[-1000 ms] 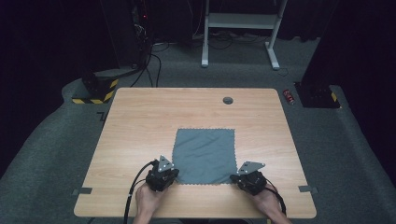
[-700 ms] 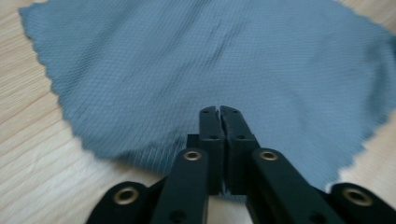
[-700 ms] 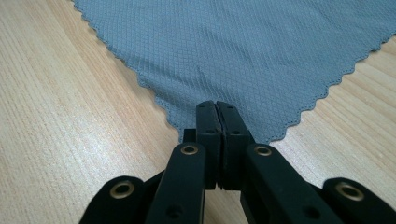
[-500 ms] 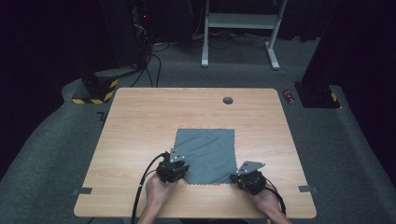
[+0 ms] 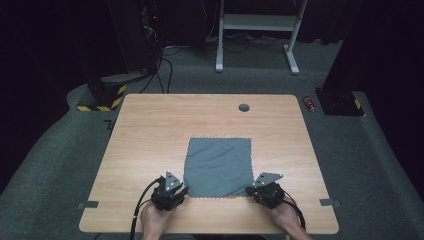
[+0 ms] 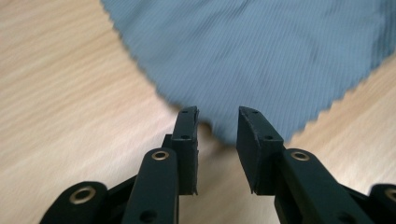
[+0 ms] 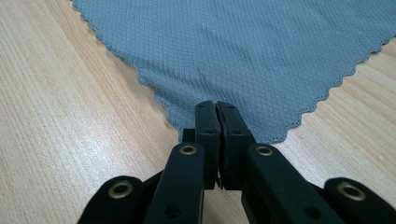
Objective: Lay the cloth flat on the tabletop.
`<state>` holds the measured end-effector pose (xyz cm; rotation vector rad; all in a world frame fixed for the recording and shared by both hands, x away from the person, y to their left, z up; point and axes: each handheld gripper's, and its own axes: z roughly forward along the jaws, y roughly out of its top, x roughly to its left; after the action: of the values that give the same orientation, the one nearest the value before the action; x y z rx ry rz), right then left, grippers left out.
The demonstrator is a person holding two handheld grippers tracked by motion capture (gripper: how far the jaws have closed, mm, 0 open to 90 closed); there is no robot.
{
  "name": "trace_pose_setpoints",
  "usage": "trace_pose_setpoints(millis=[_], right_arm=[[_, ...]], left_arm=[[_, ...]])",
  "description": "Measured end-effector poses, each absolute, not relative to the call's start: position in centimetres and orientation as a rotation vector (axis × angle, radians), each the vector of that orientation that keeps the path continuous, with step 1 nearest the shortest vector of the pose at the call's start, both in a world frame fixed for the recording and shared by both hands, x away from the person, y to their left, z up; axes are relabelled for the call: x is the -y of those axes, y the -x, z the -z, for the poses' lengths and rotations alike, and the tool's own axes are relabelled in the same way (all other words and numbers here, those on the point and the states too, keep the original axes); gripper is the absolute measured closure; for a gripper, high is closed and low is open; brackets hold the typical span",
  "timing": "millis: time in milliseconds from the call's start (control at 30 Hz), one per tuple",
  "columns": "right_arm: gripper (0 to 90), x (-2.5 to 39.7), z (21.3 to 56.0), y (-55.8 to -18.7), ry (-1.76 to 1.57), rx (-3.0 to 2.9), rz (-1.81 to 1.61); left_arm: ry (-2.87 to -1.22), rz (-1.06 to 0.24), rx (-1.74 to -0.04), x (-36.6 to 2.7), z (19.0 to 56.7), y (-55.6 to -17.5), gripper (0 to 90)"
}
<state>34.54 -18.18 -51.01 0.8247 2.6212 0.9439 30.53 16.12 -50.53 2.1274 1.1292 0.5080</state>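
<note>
Over the last second the left gripper (image 5: 176, 192) had moved in to the near left corner of the grey cloth (image 5: 218, 166), which lay flat on the table (image 5: 150, 130); its jaws stood narrowly apart around that corner. The right gripper (image 5: 255, 190) was already clamped on the near right corner, so a two-handed lift or fold looked close.

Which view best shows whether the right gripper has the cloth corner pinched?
The right gripper view: the right gripper has its jaws together on the grey cloth corner. The high view shows it small at that corner; the left gripper view shows another corner.
</note>
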Motion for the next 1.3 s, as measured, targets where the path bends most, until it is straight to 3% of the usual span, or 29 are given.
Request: trace_pose_setpoints(millis=[200, 767, 1067, 1300], right_arm=[[87.8, 18.1, 51.0, -34.6, -0.82, -2.621, -0.939], [86.9, 18.2, 51.0, -34.7, -0.831, -2.63, -0.949], [86.7, 18.2, 51.0, -34.7, -0.828, -2.631, -0.95], [86.7, 18.2, 51.0, -34.7, -0.829, -2.629, -0.949]], left_arm=[[-2.157, -0.508, -1.122, -16.1, 51.3, -30.3, 68.4], [-2.125, -0.502, -1.113, -12.4, 51.2, -35.8, 64.9], [-2.088, -0.576, -1.11, -14.9, 49.6, -31.8, 62.7], [-2.12, -0.56, -1.121, -16.1, 50.7, -29.5, 66.6]])
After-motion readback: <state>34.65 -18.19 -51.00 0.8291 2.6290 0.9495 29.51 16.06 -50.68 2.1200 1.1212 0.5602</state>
